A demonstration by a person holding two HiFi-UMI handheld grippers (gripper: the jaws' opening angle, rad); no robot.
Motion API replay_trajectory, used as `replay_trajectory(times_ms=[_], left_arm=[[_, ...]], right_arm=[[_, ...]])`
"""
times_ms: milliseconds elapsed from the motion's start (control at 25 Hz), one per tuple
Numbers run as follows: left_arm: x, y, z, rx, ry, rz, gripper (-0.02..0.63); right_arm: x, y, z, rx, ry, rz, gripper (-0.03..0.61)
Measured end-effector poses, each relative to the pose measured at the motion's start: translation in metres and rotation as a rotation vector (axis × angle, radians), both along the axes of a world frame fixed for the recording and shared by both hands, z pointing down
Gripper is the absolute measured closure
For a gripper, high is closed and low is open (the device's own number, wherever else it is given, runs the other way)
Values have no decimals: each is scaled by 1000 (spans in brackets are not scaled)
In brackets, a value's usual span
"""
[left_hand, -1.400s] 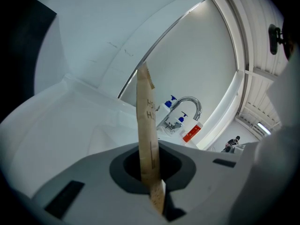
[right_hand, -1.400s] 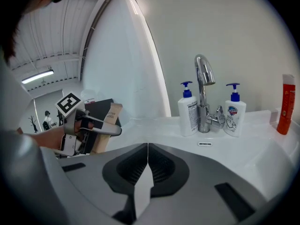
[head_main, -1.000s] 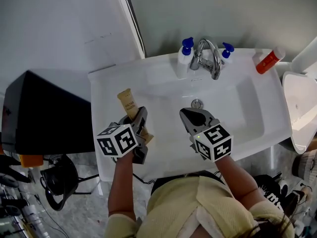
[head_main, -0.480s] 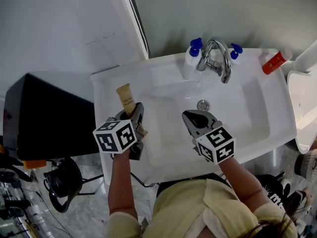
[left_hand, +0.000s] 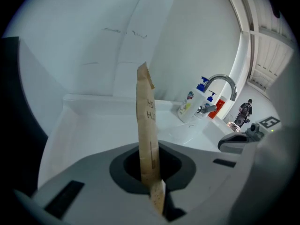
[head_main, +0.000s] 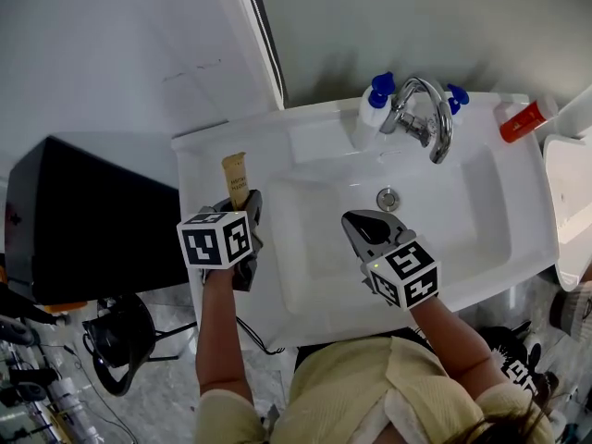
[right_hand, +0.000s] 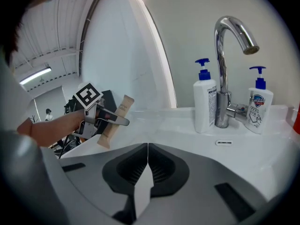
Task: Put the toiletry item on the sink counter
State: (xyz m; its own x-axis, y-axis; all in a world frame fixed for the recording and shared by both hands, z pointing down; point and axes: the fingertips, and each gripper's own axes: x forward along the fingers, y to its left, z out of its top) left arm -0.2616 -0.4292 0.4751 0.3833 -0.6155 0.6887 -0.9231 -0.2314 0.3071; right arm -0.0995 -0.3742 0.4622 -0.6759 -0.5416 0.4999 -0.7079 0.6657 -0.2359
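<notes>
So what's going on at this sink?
A person works two handheld grippers over a white sink. The left gripper is shut on a tan toiletry tube, holding it above the sink's left ledge; it has not been set down yet. The right gripper is shut and empty, hovering over the basin. Pump bottles flank the faucet at the back, and a red bottle sits at the far right corner.

A pump bottle (right_hand: 205,106) stands beside the faucet (right_hand: 221,78).
</notes>
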Motion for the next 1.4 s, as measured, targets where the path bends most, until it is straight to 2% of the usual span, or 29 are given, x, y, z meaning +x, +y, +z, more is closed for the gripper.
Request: replay_trajectory(times_ms=[320, 520, 720, 920, 1040, 1240, 1400], left_arm=[[-16, -7, 32, -69, -200, 66, 575], [-24, -14, 38, -92, -220, 54, 575], [-29, -19, 43, -95, -274, 60, 575], [-36, -25, 50, -92, -365, 73, 575], [-35, -27, 53, -90, -375, 88, 575], [-40, -35, 52, -41, -418, 74, 574], [-44, -41, 44, 0, -398, 28, 566]], right_arm=[[-10, -1, 13, -28, 11, -17, 552], [-14, -1, 19, -40, 15, -24, 552], [-14, -2, 21, -42, 15, -26, 552], [-14, -1, 22, -45, 16, -23, 552], [-13, 0, 22, -49, 14, -19, 552], [-13, -1, 22, -64, -11, -10, 552], [-14, 1, 22, -66, -10, -12, 552]])
